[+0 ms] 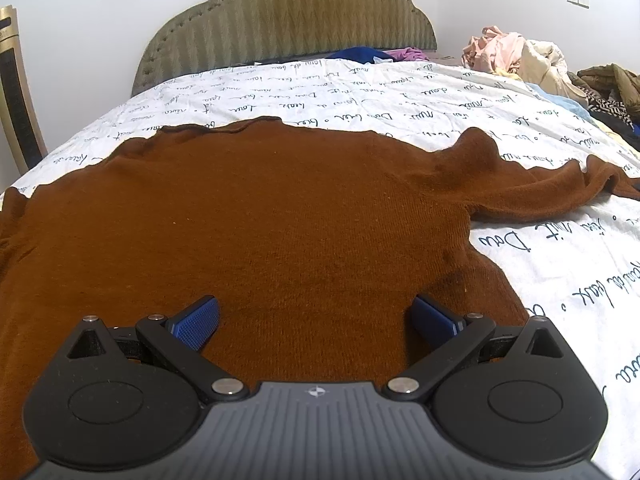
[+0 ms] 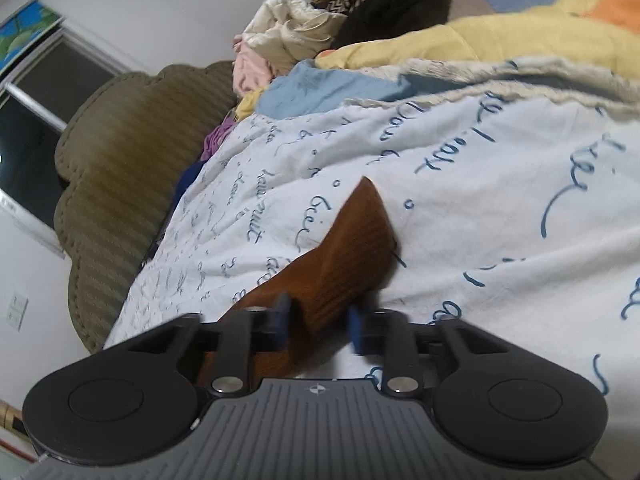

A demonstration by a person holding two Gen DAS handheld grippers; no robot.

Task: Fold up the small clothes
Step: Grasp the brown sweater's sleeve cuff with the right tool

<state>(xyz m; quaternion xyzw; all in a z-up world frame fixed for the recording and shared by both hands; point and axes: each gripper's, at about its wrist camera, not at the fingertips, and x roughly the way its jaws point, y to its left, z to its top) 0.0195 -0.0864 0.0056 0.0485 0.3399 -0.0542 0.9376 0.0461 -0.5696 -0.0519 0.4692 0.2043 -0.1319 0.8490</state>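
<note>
A brown knit sweater [image 1: 260, 220] lies spread flat on the bed, its body filling the left wrist view, one sleeve [image 1: 560, 184] trailing off to the right. My left gripper [image 1: 314, 308] hovers over the sweater's near part, open wide, with nothing between its blue pads [image 1: 198, 322]. In the right wrist view, which is rolled sideways, the ribbed cuff end of a brown sleeve [image 2: 352, 240] runs between the fingers of my right gripper [image 2: 319, 324]. Its jaws stand narrow and shut on the sleeve, and the cuff peaks up off the cover.
The bed has a white cover with blue script [image 1: 320, 84] and an olive padded headboard [image 1: 288, 20]. Several loose clothes are heaped at the far right [image 1: 516, 56], close beyond the sleeve [image 2: 288, 52]. A gold chair [image 1: 16, 92] stands at the left.
</note>
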